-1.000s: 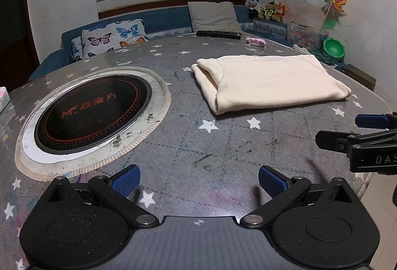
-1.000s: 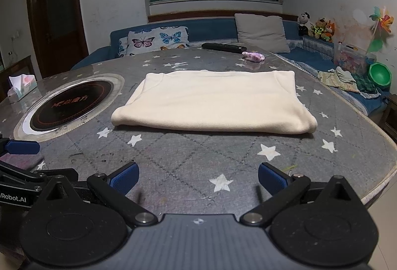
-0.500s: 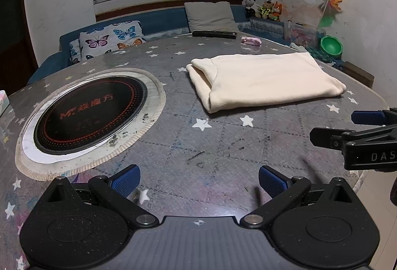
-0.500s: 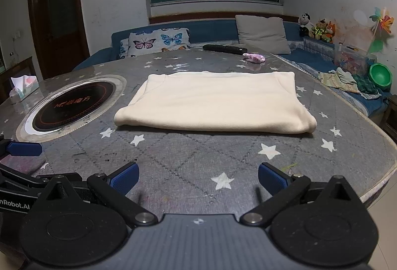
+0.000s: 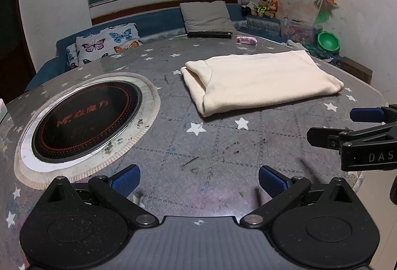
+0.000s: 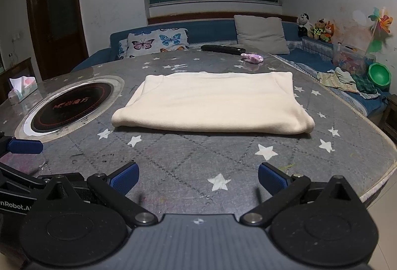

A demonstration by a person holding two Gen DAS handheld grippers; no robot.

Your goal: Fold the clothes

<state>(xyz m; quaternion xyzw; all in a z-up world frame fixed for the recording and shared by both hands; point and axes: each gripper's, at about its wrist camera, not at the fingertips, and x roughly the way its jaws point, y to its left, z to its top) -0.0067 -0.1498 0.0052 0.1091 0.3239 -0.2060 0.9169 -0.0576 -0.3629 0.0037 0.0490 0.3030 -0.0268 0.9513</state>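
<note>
A cream folded garment (image 6: 211, 103) lies flat on the grey star-patterned tabletop (image 6: 188, 160), its long axis running left to right in the right wrist view, with a rounded folded edge toward the camera. In the left wrist view the garment (image 5: 260, 81) sits toward the right half of the tabletop, its layered open end pointing toward the round black cooktop (image 5: 84, 121) set into the surface.

The left gripper (image 5: 198, 180) hovers low over bare tabletop, fingers spread wide, nothing between them. The right gripper (image 6: 197, 176) is likewise spread apart and empty, well short of the garment's near edge. Nothing lies between either gripper and the garment.

Beyond the garment, a black remote (image 6: 223, 49) and a small pink bundle (image 6: 251, 57) rest near the far edge. A tissue box (image 6: 21, 88) sits at the far left. Behind stands a blue sofa with a butterfly cushion (image 6: 156, 42); a green bowl (image 6: 379, 75) lies at right.

The garment's type, sleeves and collar cannot be made out. Each gripper is cut off at the other view's edge.
</note>
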